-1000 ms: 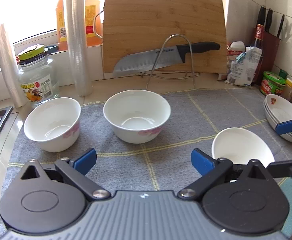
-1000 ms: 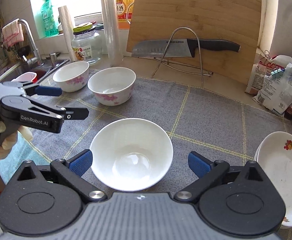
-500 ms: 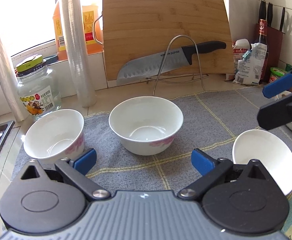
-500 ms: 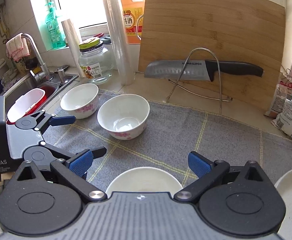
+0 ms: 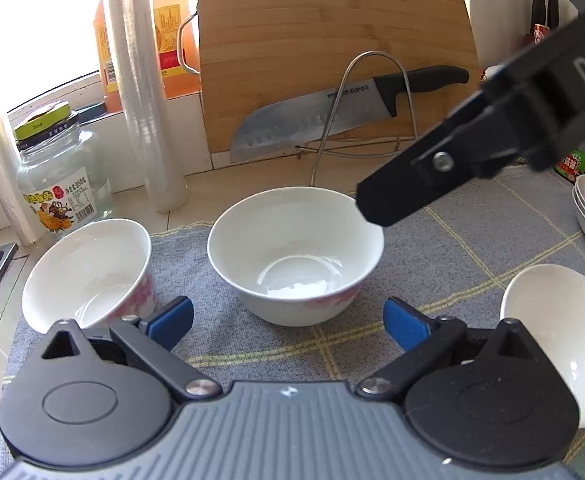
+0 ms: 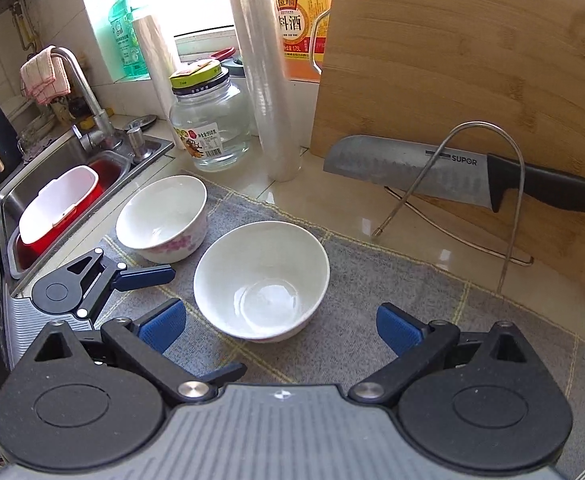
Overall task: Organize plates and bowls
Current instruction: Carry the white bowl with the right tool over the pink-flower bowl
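The grey mat (image 6: 372, 320) carries everything. On it, the middle bowl (image 6: 260, 280) stands upright near the mat's centre. A second flowered bowl (image 6: 162, 216) stands beside it, toward the sink side of the mat, and a plain bowl (image 5: 560, 332) tilts at the opposite side. The right gripper (image 6: 278, 324) and the left gripper (image 5: 288, 320) are both spread wide and hold nothing. The bowls look glazed, stiff, slippery and breakable, so I think pinching the rim wall is best.
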The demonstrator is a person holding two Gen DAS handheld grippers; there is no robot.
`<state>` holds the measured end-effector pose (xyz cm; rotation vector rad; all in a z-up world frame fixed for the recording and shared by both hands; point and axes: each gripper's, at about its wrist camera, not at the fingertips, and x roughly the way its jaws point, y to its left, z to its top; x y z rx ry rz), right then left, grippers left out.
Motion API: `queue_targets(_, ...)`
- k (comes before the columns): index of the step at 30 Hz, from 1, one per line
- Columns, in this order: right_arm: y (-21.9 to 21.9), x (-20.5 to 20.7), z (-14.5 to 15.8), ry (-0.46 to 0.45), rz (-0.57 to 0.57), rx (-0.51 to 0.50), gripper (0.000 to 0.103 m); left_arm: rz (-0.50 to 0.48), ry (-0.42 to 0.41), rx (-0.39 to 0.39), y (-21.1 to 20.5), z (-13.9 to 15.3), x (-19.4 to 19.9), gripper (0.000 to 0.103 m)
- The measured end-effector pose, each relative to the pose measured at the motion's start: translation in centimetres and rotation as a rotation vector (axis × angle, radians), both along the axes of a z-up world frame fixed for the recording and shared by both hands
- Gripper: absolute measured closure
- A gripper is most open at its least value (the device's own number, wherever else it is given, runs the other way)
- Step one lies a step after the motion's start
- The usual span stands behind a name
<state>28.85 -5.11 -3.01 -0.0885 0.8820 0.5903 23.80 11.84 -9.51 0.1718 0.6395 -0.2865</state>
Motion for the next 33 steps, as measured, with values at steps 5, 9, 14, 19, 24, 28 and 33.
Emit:
queue_targets(5, 1.0, 2.0, -0.7, 0.025, 0.036, -0.005, 0.001, 0.013, -0.001, 0.004, -0.4, -0.2, 0.9, 0.003)
queue_targets(9, 1.9, 3.4, -1.3, 0.040, 0.063, -0.017, 0.001, 0.013, 0.008, -0.006, -0.5, -0.3, 1.4, 0.003)
queue_targets(14, 2.7, 4.7, -2.0, 0.058, 0.085, -0.018, 0.001, 0.003, 0.013, -0.014, -0.5, -0.5, 1.8, 0.004)
queue_targets(19, 3.2, 5.8, -2.7, 0.079, 0.092, -0.022, 0.006, -0.012, 0.015, -0.022, -0.4, -0.6, 2.1, 0.005)
queue_targets(24, 3.8, 6.3, -3.3, 0.084, 0.102, -0.049, 0.014, -0.025, 0.021, -0.037, -0.2, -0.7, 2.3, 0.012)
queue_targets(28, 4.0, 6.5, -3.6, 0.097, 0.105, -0.059, 0.017, -0.035, 0.022, -0.039, -0.2, -0.6, 2.4, 0.014)
queue_targets(33, 4.0, 6.5, -3.7, 0.101, 0.105, -0.050, 0.020, -0.042, 0.028, -0.050, 0.0, -0.6, 2.5, 0.016)
